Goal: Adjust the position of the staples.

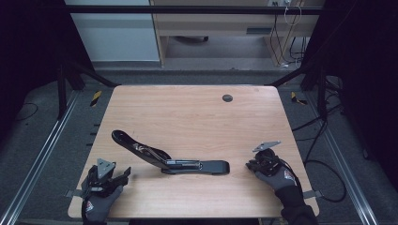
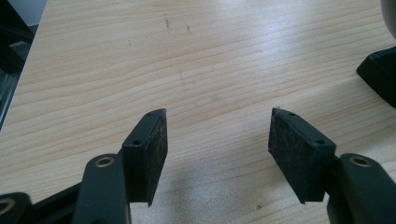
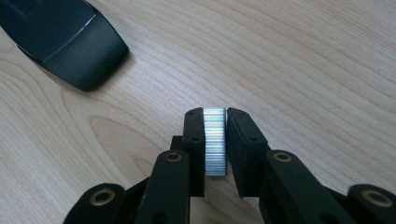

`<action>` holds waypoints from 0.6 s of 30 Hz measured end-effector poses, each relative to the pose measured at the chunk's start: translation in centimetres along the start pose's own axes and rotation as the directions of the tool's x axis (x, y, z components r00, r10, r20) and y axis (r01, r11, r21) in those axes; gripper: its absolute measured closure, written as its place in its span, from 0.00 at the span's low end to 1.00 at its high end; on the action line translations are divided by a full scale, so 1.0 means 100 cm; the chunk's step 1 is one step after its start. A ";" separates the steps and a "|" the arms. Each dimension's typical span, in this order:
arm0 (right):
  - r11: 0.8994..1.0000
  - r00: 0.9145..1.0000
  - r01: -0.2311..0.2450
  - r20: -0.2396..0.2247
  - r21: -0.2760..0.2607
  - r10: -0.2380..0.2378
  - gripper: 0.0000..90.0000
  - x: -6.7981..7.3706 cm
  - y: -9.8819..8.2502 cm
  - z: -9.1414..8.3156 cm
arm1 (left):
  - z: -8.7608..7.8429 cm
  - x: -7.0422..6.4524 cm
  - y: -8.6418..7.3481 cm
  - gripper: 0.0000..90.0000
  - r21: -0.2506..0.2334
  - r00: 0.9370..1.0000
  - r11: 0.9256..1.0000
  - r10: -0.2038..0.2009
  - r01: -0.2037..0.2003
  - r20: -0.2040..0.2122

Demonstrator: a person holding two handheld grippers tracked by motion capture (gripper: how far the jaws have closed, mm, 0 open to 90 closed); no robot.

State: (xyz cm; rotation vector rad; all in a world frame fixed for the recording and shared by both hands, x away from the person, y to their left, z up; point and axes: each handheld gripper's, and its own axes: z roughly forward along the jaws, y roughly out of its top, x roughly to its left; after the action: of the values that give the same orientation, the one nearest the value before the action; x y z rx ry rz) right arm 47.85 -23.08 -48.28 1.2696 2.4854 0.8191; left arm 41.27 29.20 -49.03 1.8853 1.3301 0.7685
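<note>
Resting open on the wooden surface (image 1: 197,112), the black stapler (image 1: 169,159) lies between the hands, the right gripper (image 3: 215,140) just beside its base end with fingers clamped on a strip of staples (image 3: 215,140), the left gripper (image 2: 217,140) fingers apart over bare wood.

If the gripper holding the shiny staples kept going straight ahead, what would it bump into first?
Probably the black stapler. The right gripper holds the strip of staples and points across the bare wooden table. In its own view the stapler's end sits ahead and a little to one side, so it might just slide past.
</note>
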 end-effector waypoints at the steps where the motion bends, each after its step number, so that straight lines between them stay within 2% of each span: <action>1: 1.000 1.000 0.002 0.000 0.001 -0.002 0.84 0.000 0.000 -0.001 | 0.000 0.000 0.000 0.41 0.000 1.000 1.000 -0.001 0.001 0.000; 9: 1.000 1.000 0.015 0.007 0.014 -0.016 0.82 -0.001 0.012 -0.016 | 0.000 0.000 0.000 0.41 0.000 1.000 1.000 0.002 -0.002 0.001; 14: 0.998 1.000 0.014 0.004 0.059 -0.014 0.82 -0.002 0.023 -0.021 | 0.000 0.000 0.000 0.41 0.002 1.000 1.000 0.002 -0.002 0.002; 15: 0.997 1.000 0.026 0.001 0.067 -0.026 0.83 -0.003 0.025 -0.020 | 0.000 0.000 0.000 0.41 0.003 1.000 1.000 0.002 -0.002 0.003; 16: 0.996 1.000 0.015 0.001 0.083 -0.015 0.83 -0.002 0.027 -0.020 | 0.000 0.000 0.000 0.41 0.004 1.000 1.000 0.001 -0.001 0.003; 18: 0.996 1.000 0.031 0.000 0.089 -0.031 0.83 -0.002 0.028 -0.018 | 0.000 0.000 0.000 0.41 0.003 1.000 1.000 0.001 -0.001 0.004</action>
State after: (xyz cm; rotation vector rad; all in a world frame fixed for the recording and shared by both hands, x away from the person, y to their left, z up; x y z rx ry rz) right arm 49.05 -22.65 -45.21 1.2554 2.5603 0.7067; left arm 41.29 29.21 -49.05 1.8893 1.3285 0.7637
